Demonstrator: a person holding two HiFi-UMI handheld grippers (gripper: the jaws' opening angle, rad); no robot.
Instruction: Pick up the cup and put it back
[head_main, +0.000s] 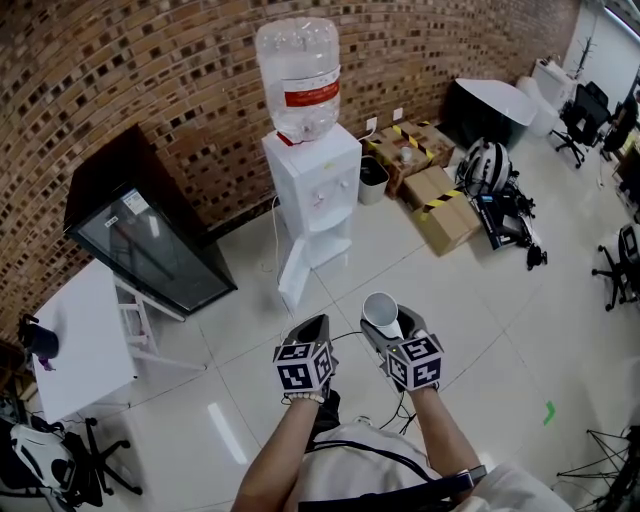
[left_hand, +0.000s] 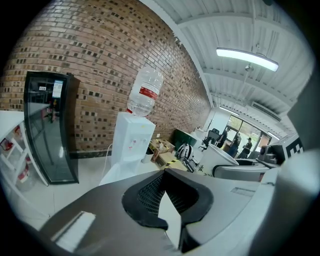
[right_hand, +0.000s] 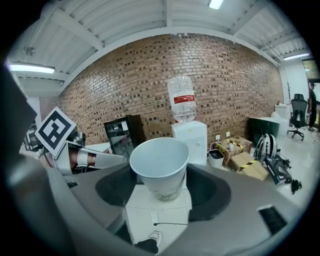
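Bare floor (head_main: 250, 330) just ahead of right gripper (head_main: 385, 322); water dispenser (head_main: 312, 190) blocks farther ahead, black cabinet (head_main: 150, 235) ahead-left, boxes (head_main: 440, 205) ahead-right.

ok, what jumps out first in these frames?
A white paper cup gripped in the right tool, mid-air above the tiled floor. Straight ahead stands a white water dispenser with a big clear bottle on top, against the brick wall. The left tool holds nothing.
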